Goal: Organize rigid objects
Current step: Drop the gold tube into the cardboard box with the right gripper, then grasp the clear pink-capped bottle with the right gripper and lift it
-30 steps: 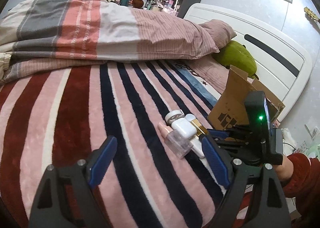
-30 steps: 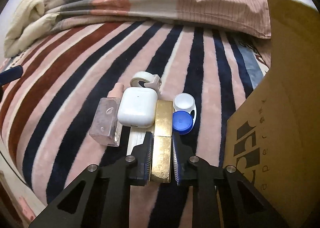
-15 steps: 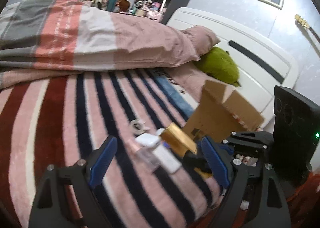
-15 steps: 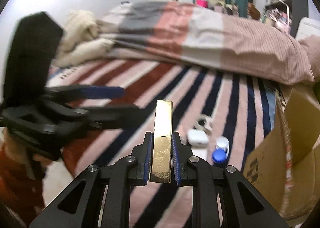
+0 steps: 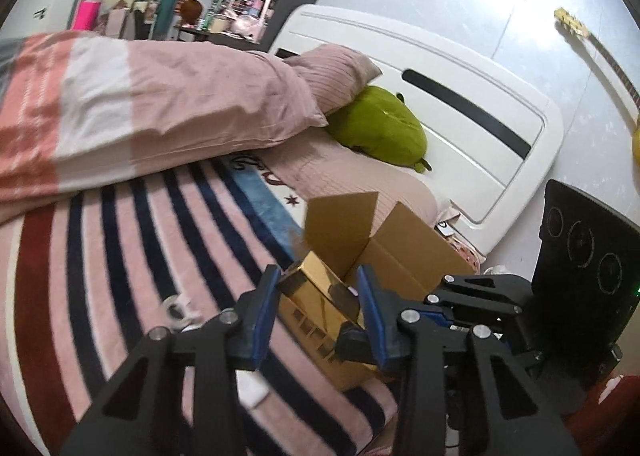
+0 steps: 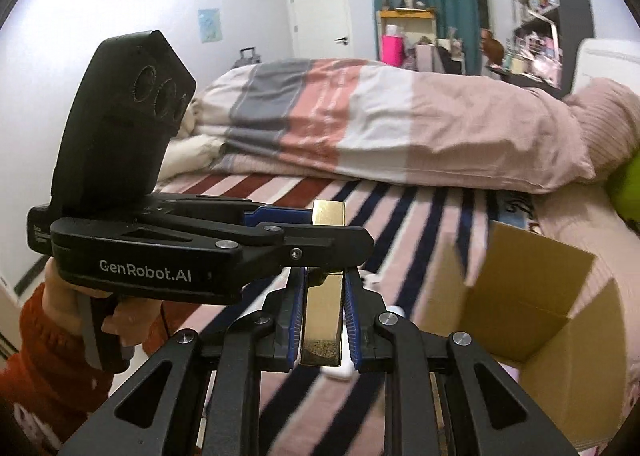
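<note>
My right gripper (image 6: 322, 320) is shut on a long gold box (image 6: 323, 310) and holds it up above the striped blanket. The gold box also shows in the left wrist view (image 5: 320, 316). My left gripper (image 5: 318, 298) has its blue pads on either side of the far end of the box; whether they press on it is unclear. In the right wrist view the left gripper (image 6: 304, 224) crosses in from the left over the box. An open cardboard box (image 5: 396, 244) stands just beyond, also in the right wrist view (image 6: 532, 304).
A white tape roll (image 5: 176, 310) lies on the striped blanket (image 5: 120, 256). A folded duvet (image 5: 140, 108), a pillow and a green plush (image 5: 380, 132) lie at the back. The white headboard (image 5: 460, 128) is to the right.
My right gripper has lifted the gold box off the blanket. My left gripper has moved in and narrowed its pads around the box's far end.
</note>
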{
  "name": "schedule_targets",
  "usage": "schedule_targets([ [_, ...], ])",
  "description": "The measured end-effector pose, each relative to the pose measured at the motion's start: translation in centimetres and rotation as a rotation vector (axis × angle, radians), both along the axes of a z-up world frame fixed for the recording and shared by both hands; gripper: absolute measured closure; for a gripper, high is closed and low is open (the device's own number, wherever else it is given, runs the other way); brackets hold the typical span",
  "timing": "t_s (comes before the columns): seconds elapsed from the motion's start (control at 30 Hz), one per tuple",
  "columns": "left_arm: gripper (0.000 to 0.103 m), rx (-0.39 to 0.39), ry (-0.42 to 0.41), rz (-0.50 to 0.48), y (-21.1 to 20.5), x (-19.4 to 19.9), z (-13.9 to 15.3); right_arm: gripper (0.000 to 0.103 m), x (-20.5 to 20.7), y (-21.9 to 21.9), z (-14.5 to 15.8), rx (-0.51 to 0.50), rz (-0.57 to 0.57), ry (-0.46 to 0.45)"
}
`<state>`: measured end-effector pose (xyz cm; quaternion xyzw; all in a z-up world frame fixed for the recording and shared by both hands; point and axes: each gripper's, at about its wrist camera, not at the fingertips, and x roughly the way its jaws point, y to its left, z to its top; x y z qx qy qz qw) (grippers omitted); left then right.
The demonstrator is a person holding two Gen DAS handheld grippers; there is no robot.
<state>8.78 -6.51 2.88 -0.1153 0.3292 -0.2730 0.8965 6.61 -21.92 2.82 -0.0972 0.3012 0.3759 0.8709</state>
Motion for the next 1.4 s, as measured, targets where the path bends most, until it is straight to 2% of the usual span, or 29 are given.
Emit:
schedule_targets([
  [0.23,0.068,0.061,0.079,-0.085,-6.3,4.6,-0.2,0.090,3.8,-5.7,0.1,-0.023,-0.103,0.078],
  [0.5,0.068,0.142,0.174,-0.109,-9.9,7.7,-2.2,0.089,6.3,-7.8,-1.5,-0.079,-0.163,0.162],
  [0.53,0.066,0.152,0.170,-0.101,-10.0,7.7,-2.2,0.089,6.3,-7.9,-1.7,-0.090,-0.176,0.156],
  [0.6,0.055,0.136,0.167,-0.108,-10.1,7.7,-2.2,0.089,6.2,-8.0,-2.0,-0.111,-0.202,0.150],
  [0.67,0.037,0.125,0.147,-0.099,-9.8,7.3,-1.6,0.088,6.2,-8.2,-2.1,-0.109,-0.205,0.157],
  [0.7,0.035,0.130,0.134,-0.093,-9.7,7.1,-1.3,0.087,6.2,-8.2,-2.1,-0.105,-0.202,0.163],
  [0.77,0.033,0.138,0.111,-0.084,-9.2,6.5,-0.6,0.080,5.8,-8.0,-2.0,-0.102,-0.196,0.161],
  [0.93,0.028,0.143,0.067,-0.031,-6.6,4.7,0.9,0.071,4.4,-6.6,-1.0,-0.105,-0.168,0.118],
  [1.03,0.028,0.159,0.036,0.026,-3.7,3.1,1.7,0.065,3.1,-4.8,-0.2,-0.103,-0.118,0.088],
  [1.17,0.025,0.184,0.009,0.118,0.5,1.1,2.2,0.063,1.0,-1.4,0.5,-0.111,-0.051,0.019],
  [1.27,0.023,0.218,-0.007,0.201,3.8,-0.5,1.6,0.061,-0.3,1.6,0.2,-0.111,0.038,0.018],
  [1.4,0.023,0.212,0.010,0.275,7.7,-2.3,-0.4,0.060,-1.6,5.8,-1.8,-0.136,0.128,0.053],
])
